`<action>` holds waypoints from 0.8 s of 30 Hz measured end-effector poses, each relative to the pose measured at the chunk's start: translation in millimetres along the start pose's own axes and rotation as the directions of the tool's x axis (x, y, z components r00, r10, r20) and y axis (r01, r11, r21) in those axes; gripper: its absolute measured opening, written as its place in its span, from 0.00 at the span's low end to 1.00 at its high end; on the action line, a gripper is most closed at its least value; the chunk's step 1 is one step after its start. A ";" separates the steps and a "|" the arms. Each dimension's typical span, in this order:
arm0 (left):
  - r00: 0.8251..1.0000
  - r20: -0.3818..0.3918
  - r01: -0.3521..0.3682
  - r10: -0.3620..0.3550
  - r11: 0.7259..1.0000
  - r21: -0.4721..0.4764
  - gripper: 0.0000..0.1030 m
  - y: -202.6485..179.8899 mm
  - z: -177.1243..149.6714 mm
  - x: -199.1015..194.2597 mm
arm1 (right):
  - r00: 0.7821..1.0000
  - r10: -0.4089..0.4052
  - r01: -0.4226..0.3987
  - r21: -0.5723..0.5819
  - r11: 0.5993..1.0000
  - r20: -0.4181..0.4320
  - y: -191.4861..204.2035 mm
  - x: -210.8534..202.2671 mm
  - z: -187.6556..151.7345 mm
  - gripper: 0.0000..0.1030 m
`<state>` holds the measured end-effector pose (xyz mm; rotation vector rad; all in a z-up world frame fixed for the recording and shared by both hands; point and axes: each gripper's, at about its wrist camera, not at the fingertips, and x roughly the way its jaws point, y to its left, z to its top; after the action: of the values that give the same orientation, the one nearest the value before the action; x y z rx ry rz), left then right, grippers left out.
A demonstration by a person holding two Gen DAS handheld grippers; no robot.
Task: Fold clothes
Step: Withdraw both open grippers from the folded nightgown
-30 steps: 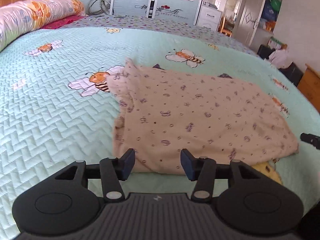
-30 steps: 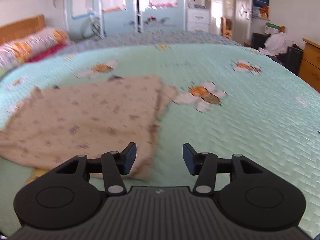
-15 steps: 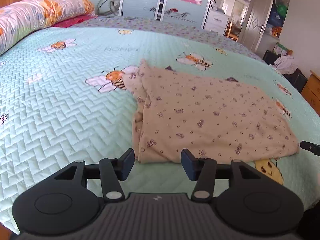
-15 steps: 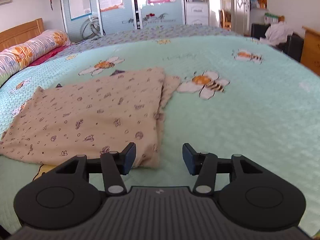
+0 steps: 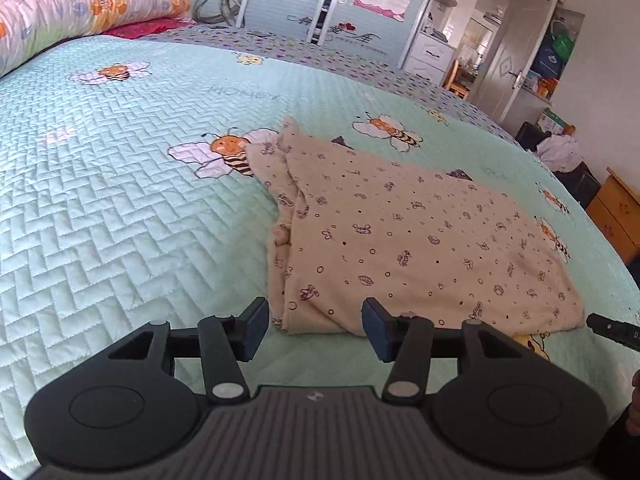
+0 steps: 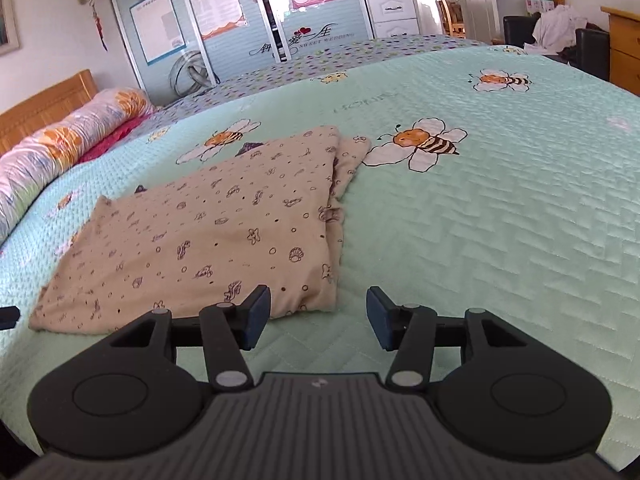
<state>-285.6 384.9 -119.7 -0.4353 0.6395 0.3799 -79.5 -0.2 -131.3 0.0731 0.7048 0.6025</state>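
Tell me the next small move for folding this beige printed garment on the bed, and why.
Probably ease both grippers forward and down onto the near corners. The beige garment lies flat on the green bedspread, already folded at least once. The left gripper is open just short of its near left corner, and the right gripper is open beside the near right corner. Neither touches cloth yet.
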 end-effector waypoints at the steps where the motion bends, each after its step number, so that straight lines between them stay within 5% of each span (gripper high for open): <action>1: 1.000 -0.009 0.011 -0.011 1.000 0.019 0.53 -2.5 -0.1 4.1 | 1.000 -0.003 0.003 -0.006 1.000 0.001 0.2 0.0 0.0 0.52; 13: 0.999 -0.033 0.046 -0.043 0.996 0.076 0.53 5.1 17.8 21.8 | 0.999 -0.019 0.019 -0.018 1.000 -0.036 1.3 8.9 -3.8 0.52; 24: 0.968 -0.085 0.225 -0.238 0.965 -0.136 0.53 43.5 22.9 41.2 | 0.997 -0.052 0.050 -0.035 0.998 -0.052 3.6 10.6 -3.5 0.53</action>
<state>-264.3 441.4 -141.4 -0.6465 0.6561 0.1762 -77.2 8.0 -139.3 0.0075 0.7454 0.5687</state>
